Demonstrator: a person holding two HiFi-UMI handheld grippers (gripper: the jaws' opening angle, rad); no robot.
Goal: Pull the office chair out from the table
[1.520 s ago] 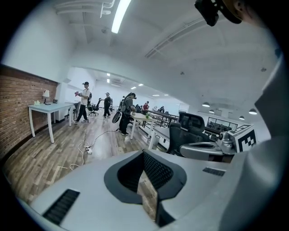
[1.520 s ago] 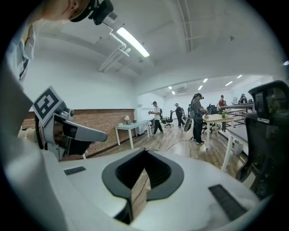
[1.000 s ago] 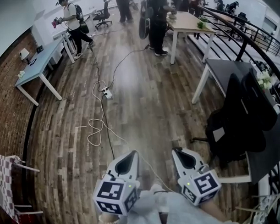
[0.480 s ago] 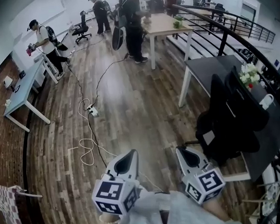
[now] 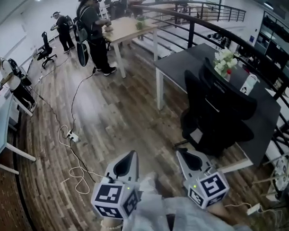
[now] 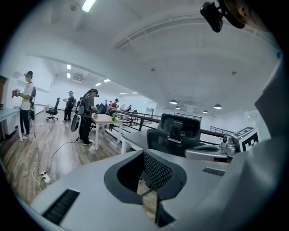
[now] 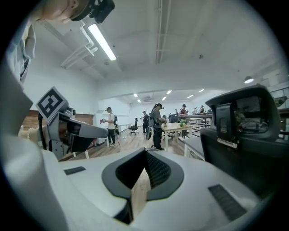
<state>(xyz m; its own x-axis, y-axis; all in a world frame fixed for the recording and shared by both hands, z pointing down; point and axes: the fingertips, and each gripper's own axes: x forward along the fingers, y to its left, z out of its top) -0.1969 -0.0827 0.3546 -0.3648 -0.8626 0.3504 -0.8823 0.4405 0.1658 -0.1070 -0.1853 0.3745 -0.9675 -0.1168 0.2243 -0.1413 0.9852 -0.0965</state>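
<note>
Plank floor [image 5: 130,113]; black high-backed office chair [image 5: 215,116]

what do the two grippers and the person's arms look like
Both the left gripper and the right gripper have pale grey wedge-shaped shells tapering to a point, with a black-rimmed teardrop hollow and dotted black pads inside. Each carries a cube of black-and-white square markers with a small green light. The sleeves are light grey.
</note>
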